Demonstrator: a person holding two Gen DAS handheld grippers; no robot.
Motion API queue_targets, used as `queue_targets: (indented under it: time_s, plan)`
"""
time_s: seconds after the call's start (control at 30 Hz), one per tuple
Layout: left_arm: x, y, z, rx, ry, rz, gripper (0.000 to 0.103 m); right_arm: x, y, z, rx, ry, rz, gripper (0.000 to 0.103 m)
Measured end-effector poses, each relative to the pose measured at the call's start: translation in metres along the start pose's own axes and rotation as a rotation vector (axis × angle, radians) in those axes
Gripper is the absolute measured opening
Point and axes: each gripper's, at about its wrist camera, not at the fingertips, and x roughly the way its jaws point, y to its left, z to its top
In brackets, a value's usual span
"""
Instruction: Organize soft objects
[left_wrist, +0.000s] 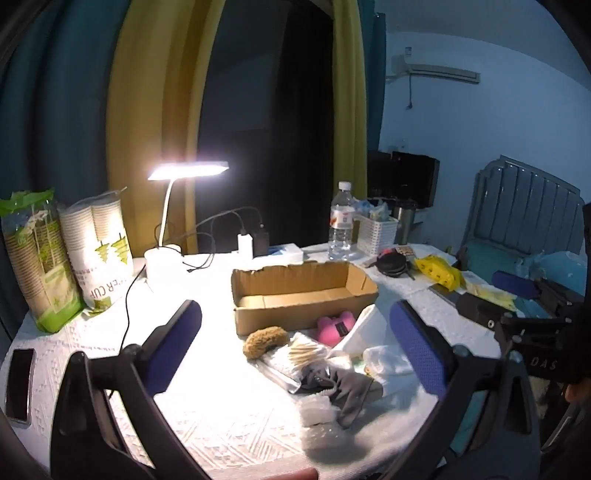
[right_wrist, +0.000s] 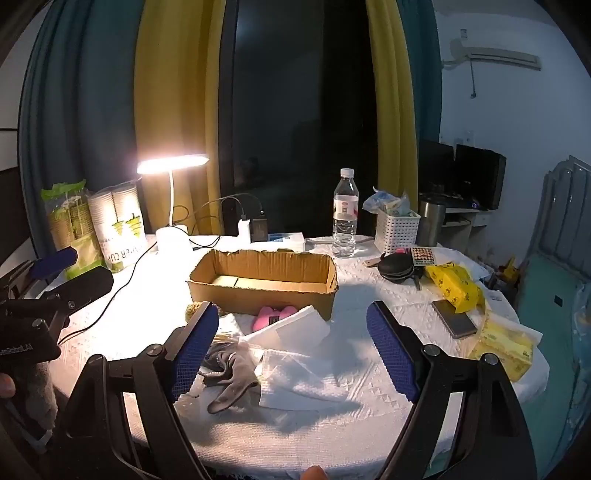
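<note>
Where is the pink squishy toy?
The pink toy lies on the table right in front of the cardboard box, between the brown sponge and a white sheet.

box (right_wrist: 263, 284) behind glove (right_wrist: 229, 373) | bottle (right_wrist: 345, 218) behind box

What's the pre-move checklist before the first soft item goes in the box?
1. Left hand-held gripper open, nothing between its fingers: ok.
2. Right hand-held gripper open, holding nothing: ok.
3. Cardboard box upright, top open, inside looks bare: ok.
4. Soft items lie loose in front of the box: pink plush, brown fuzzy piece, grey glove: ok.
5. Glove free to lift: not ok, it partly overlaps plastic wrapping.
6. Lamp cable clear of the pile: ok, it runs off to the left.
</note>
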Motion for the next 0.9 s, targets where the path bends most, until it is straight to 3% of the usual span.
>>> queue_targets:
  time_s: [0.9]
  plan:
    - [0.0019, 0.0048, -0.0011, 0.001, 0.0, 0.017, 0.102, 0.001, 0.0013, -0.0008, -0.001, 0.01, -0.002, 0.085]
